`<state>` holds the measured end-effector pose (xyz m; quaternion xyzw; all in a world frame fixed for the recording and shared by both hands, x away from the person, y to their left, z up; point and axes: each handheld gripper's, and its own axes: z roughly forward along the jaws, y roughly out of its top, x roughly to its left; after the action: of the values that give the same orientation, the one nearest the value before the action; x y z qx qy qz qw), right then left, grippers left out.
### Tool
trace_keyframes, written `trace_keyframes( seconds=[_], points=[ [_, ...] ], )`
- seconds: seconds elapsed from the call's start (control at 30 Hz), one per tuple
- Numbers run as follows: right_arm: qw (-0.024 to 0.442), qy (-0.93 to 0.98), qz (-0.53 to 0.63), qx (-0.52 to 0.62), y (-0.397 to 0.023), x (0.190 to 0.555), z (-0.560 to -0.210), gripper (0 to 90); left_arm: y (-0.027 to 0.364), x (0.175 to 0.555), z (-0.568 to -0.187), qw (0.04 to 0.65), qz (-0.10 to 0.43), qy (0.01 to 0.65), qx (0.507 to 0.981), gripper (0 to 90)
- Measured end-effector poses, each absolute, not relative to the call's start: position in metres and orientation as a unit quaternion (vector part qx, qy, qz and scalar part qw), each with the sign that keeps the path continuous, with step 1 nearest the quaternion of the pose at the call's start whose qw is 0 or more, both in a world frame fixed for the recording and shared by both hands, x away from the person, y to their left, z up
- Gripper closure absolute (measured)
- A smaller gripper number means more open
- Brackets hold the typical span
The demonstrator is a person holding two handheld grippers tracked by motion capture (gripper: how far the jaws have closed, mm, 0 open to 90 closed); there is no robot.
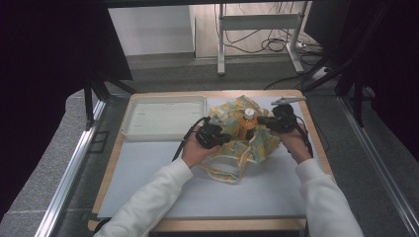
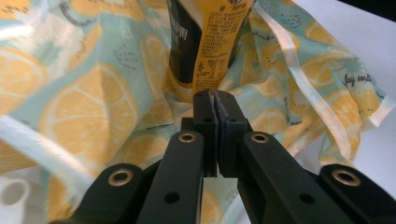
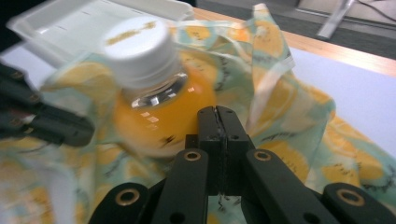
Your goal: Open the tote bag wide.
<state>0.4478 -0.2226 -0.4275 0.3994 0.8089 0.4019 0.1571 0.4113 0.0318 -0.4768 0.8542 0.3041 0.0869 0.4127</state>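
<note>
black jaws of the left gripper (image 2: 215,100) and right gripper (image 3: 218,116) were pinched shut on the lemon-print cloth bag (image 1: 257,143), one at each side of the upright juice bottle (image 1: 248,122) mid-surface. recommended: draw both edges apart evenly, keeping the bottle standing.

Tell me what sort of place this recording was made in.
Probably a lab or data-collection workstation, not a home: a small table under a white mat, dark curtains at the sides, loose cables on the floor beyond, and metal rails alongside.
</note>
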Motion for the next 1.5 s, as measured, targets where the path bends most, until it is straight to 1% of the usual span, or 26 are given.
trace_keyframes(
  seconds=[0.13,0.23,0.33,0.57,0.87,1.03,1.27,1.43,1.5],
  points=[
    [0.150,0.809,0.379,0.424,-0.224,0.466,-0.442,89.0,0.028,0.418,-0.486,0.407,0.084,0.315,0.853,88.1],
    [0.129,0.800,0.375,0.451,-0.230,0.477,-0.457,89.0,0.023,0.426,-0.492,0.403,0.084,0.325,0.851,88.0],
    [0.117,0.799,0.370,0.459,-0.231,0.483,-0.468,89.0,0.019,0.433,-0.497,0.401,0.085,0.334,0.849,88.3],
    [0.113,0.812,0.341,0.460,-0.228,0.493,-0.481,89.0,0.012,0.435,-0.507,0.382,0.065,0.333,0.860,89.5],
    [0.113,0.803,0.307,0.498,-0.251,0.510,-0.499,88.9,0.017,0.426,-0.516,0.372,0.019,0.315,0.873,89.7],
    [0.119,0.791,0.307,0.516,-0.263,0.516,-0.500,88.9,0.018,0.419,-0.516,0.366,0.011,0.299,0.881,89.7],
    [0.125,0.781,0.302,0.531,-0.270,0.520,-0.502,89.0,0.018,0.415,-0.515,0.370,0.003,0.297,0.880,89.7],
    [0.142,0.788,0.318,0.508,-0.262,0.510,-0.491,89.0,0.021,0.415,-0.508,0.388,0.011,0.302,0.871,89.6],
    [0.158,0.794,0.320,0.492,-0.257,0.502,-0.484,89.0,0.023,0.416,-0.502,0.395,0.017,0.305,0.867,89.6]
  ],
)
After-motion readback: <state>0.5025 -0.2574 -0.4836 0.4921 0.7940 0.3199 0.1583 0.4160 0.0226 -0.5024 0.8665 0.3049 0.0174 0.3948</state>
